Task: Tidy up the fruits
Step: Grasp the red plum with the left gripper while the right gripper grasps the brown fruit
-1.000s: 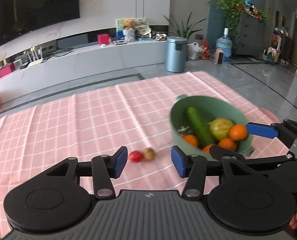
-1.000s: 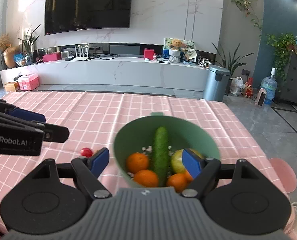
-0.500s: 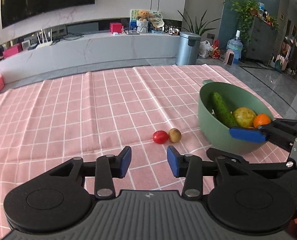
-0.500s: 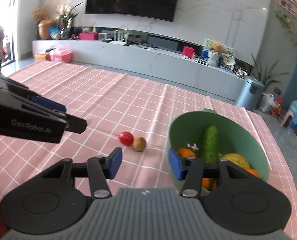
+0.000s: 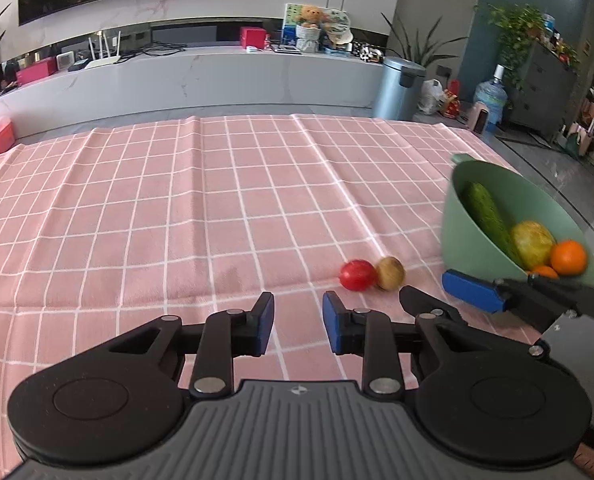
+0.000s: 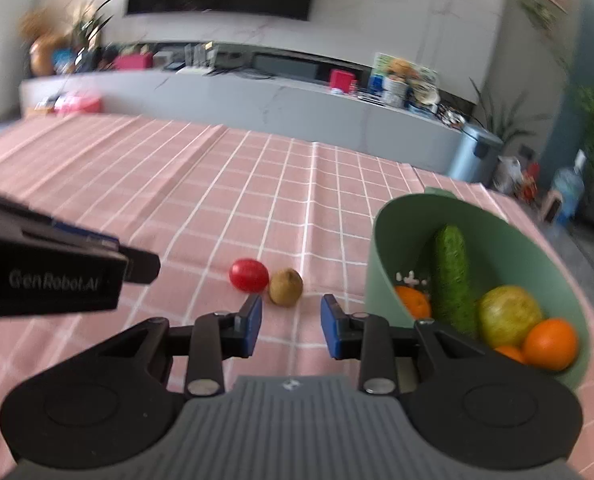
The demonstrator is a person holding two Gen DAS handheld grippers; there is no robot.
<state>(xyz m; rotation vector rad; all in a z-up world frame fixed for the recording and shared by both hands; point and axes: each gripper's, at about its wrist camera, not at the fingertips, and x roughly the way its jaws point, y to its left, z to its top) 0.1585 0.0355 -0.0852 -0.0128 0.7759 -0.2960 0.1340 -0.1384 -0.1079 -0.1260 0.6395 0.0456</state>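
A red tomato (image 5: 358,275) and a brown kiwi (image 5: 390,273) lie side by side on the pink checked tablecloth (image 5: 217,208). A green bowl (image 5: 473,236) to their right holds a cucumber (image 5: 487,216), a yellow-green fruit (image 5: 532,244) and oranges (image 5: 568,257). My left gripper (image 5: 298,328) is open and empty, just short of the tomato. My right gripper (image 6: 291,326) is open and empty, with the kiwi (image 6: 285,286) just ahead between its fingers, the tomato (image 6: 249,275) to the left and the bowl (image 6: 385,248) to the right.
The right gripper's blue-padded finger (image 5: 473,290) reaches in beside the bowl in the left wrist view. The left gripper's body (image 6: 49,284) fills the left of the right wrist view. The table's right edge (image 5: 537,184) runs close behind the bowl.
Both grippers have drawn back and swung left. The bowl has shifted to the right of both views, and the tomato and kiwi now lie nearer the right gripper's fingers.
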